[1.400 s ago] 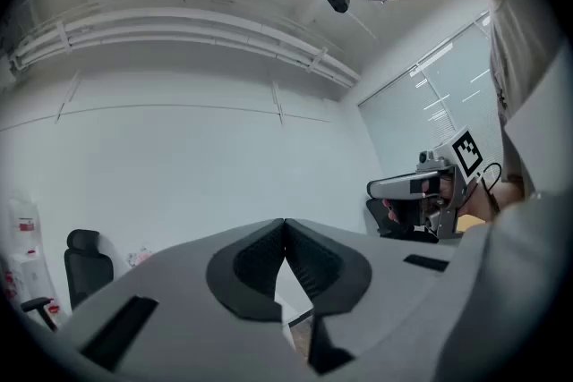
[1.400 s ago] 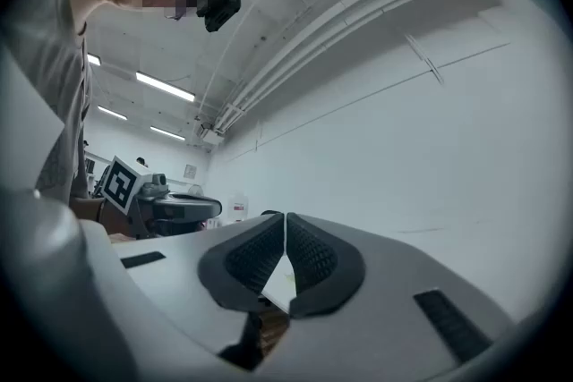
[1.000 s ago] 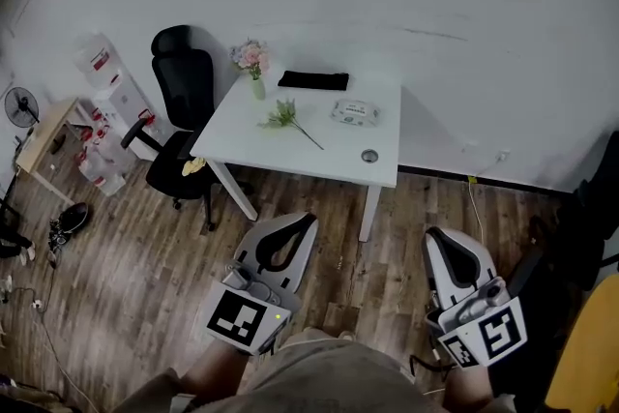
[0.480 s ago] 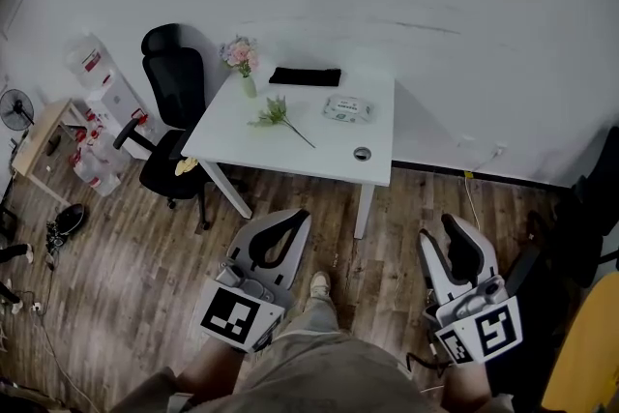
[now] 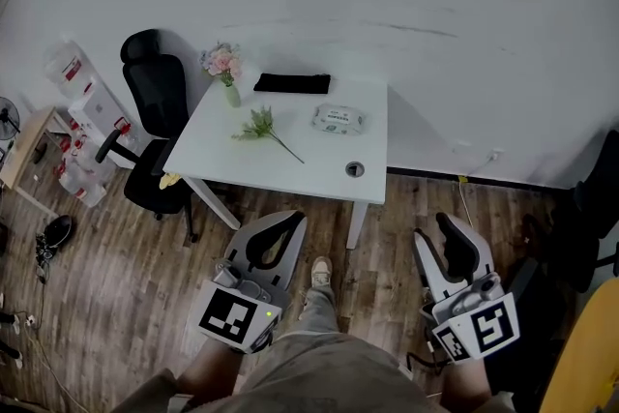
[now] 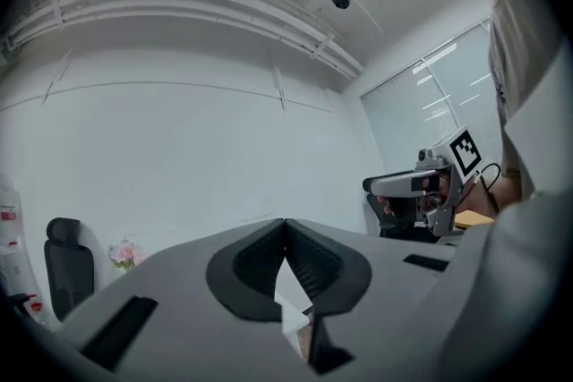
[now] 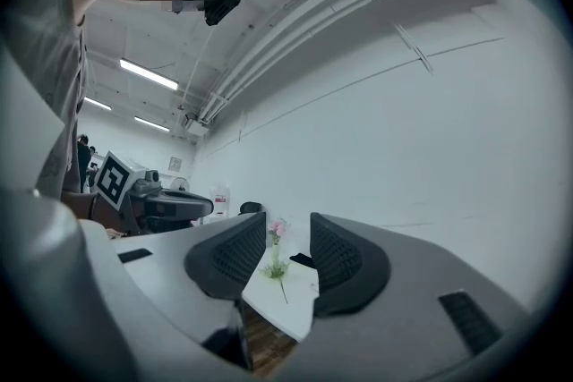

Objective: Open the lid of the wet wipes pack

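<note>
The wet wipes pack [image 5: 338, 119] lies flat on the white table [image 5: 290, 164], towards its far right side, lid down as far as I can tell. Both grippers hang well short of the table, over the wooden floor. My left gripper [image 5: 293, 220] is shut, its tips touching with nothing between them [image 6: 285, 224]. My right gripper [image 5: 436, 230] is opening; its jaws stand apart with nothing between them [image 7: 289, 233], and part of the table [image 7: 286, 300] shows through the gap. The pack is not visible in either gripper view.
On the table are a vase of pink flowers [image 5: 224, 73], a black flat object [image 5: 291, 84], a green sprig [image 5: 263, 126] and a small round object [image 5: 355, 169]. A black office chair [image 5: 150, 131] stands at its left; clutter lines the left wall. My shoe [image 5: 319, 272] is below.
The right gripper's jaws have gone from shut to open. The person has stepped towards the table, which has shifted left in the head view. A shoe has come into sight.
</note>
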A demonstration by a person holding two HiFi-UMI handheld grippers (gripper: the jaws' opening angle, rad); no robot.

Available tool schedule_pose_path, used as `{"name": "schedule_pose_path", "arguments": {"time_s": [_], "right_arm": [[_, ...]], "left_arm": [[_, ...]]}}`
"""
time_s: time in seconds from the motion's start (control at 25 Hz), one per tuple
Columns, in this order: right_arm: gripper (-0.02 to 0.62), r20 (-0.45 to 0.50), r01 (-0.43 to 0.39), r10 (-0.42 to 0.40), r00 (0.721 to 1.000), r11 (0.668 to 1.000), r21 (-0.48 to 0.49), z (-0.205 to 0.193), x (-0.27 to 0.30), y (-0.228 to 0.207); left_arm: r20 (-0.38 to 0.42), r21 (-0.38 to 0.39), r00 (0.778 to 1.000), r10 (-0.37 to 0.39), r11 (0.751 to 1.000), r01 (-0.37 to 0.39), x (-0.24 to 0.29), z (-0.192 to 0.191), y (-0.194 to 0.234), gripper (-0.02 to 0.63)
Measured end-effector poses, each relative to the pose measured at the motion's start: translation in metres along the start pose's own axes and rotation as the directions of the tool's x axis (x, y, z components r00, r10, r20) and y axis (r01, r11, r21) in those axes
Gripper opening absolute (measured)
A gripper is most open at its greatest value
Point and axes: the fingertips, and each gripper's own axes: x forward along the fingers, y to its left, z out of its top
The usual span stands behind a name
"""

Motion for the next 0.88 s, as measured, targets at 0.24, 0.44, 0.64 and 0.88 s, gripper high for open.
{"name": "schedule_pose_path", "arguments": {"time_s": [0.24, 0.44, 0.64, 0.88], "right_arm": [[0.155, -0.048, 0.010, -0.010, 0.999, 1.000, 0.006, -0.018, 0.066, -0.033], [0.156, -0.100, 0.007, -0.005, 0.995, 1.000, 0.013, -0.030, 0.135, -0.057], [0.156, -0.136, 0.008, -0.005, 0.991, 1.000, 0.017, -0.038, 0.207, -0.082], [0.155, -0.165, 0.019, -0.016, 0.986, 1.000, 0.017, -0.047, 0.279, -0.110]], "left_arm": [[-0.027, -0.027, 1.000, -0.009, 1.000, 0.008, 0.052, -0.019, 0.050, 0.017], [-0.067, -0.075, 0.997, -0.028, 0.997, 0.023, 0.100, -0.031, 0.098, 0.017], [-0.081, -0.082, 0.995, -0.052, 0.996, 0.045, 0.153, -0.042, 0.152, 0.017], [-0.100, -0.092, 0.991, -0.085, 0.993, 0.076, 0.209, -0.056, 0.205, 0.017]]}}
